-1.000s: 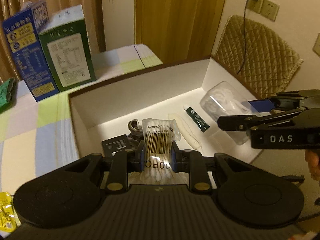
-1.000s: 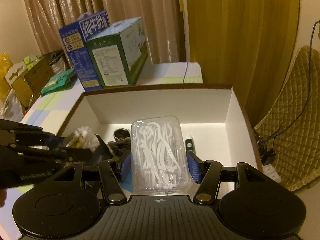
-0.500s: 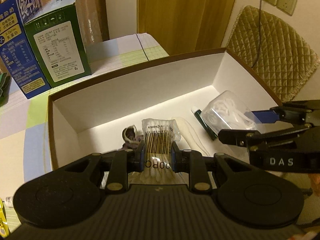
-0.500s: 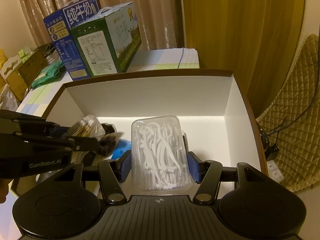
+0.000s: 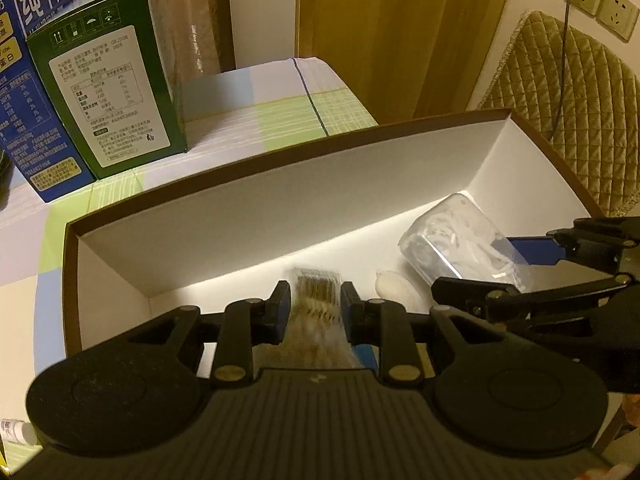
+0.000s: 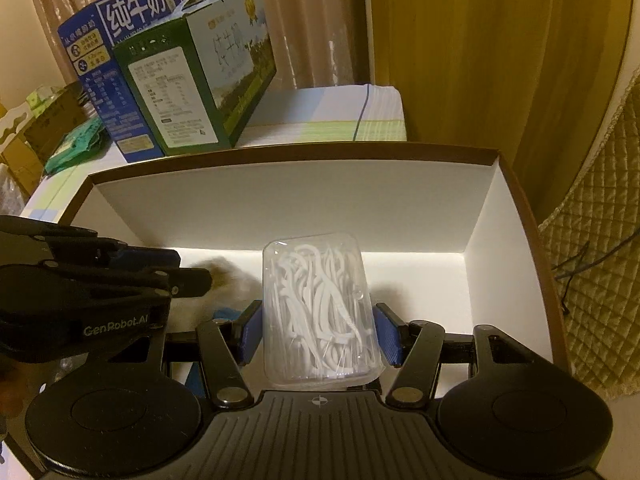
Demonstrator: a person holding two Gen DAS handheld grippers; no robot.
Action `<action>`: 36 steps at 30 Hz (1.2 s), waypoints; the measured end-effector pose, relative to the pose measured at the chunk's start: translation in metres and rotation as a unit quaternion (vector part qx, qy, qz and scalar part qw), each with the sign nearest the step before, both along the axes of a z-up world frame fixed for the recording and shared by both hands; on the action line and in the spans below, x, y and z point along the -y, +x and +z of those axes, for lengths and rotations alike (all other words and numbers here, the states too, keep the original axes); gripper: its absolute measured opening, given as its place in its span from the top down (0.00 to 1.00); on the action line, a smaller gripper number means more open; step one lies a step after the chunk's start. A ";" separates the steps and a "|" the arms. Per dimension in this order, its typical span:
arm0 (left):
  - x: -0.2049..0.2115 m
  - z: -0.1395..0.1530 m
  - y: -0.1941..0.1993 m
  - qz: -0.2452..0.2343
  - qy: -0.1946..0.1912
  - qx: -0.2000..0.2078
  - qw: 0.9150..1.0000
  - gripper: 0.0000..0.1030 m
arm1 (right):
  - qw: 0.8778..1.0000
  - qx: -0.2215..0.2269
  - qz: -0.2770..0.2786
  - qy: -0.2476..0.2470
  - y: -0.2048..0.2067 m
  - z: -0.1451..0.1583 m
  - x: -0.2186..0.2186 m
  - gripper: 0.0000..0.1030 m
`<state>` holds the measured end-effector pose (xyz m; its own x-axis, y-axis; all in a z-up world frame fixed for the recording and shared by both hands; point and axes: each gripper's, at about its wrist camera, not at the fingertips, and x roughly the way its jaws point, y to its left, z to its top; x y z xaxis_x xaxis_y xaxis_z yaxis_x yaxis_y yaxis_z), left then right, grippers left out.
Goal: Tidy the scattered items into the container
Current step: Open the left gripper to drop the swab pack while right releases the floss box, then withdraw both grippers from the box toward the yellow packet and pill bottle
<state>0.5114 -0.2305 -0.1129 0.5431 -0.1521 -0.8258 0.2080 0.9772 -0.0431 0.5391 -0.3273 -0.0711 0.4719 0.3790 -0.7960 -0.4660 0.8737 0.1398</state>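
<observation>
We see the left gripper (image 5: 316, 300) opening, the blurred cotton-swab bag (image 5: 318, 312) between its pads over the white box (image 5: 280, 200). The right gripper (image 6: 318, 332) clamps the floss-pick case (image 6: 318, 312), its long axis pointing toward the far wall

Dim, warm yellowish indoor light throughout. Brightest along a lit band across the white floor of the box (image 5: 224, 276), with its far inner wall (image 6: 288, 200) in grey shadow. Strong fisheye bending toward the edges, dark vignetted corners. Motion blur on the packet (image 5: 316, 312) between the left tool's pads; soft grain in the darker areas.
</observation>
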 end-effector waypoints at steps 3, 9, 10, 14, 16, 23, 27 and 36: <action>-0.001 0.002 0.001 0.002 0.002 0.003 1.000 0.64 | 1.000 -0.001 0.000 0.001 0.002 -0.002 -0.001 0.46; -0.008 0.006 -0.001 0.003 0.011 0.006 1.000 0.52 | 1.000 0.002 -0.001 0.000 0.004 -0.004 -0.003 0.46; -0.010 0.006 -0.001 0.004 0.013 0.005 1.000 0.51 | 1.000 0.005 -0.001 0.001 0.004 -0.004 -0.003 0.46; -0.012 0.010 -0.005 0.006 0.014 0.005 1.000 0.47 | 1.000 0.011 0.001 0.008 0.005 -0.003 -0.004 0.46; -0.014 0.011 -0.007 0.010 0.016 0.007 1.000 0.43 | 1.000 0.026 0.001 0.013 0.002 0.001 -0.003 0.40; -0.022 0.021 -0.023 0.011 0.008 0.012 1.000 0.34 | 0.999 0.037 -0.009 0.013 -0.017 0.016 0.010 0.15; -0.025 0.028 -0.037 0.009 0.002 0.017 1.000 0.29 | 0.999 0.040 -0.007 0.010 -0.034 0.023 0.014 0.09; -0.026 0.042 -0.069 0.003 -0.002 0.027 1.000 0.20 | 0.999 0.032 -0.014 0.014 -0.065 0.036 0.018 0.02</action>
<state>0.4422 -0.2045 -0.0704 0.5879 -0.1513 -0.7947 0.2034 0.9784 -0.0358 0.4739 -0.3458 -0.0348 0.5313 0.3878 -0.7532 -0.4508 0.8822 0.1362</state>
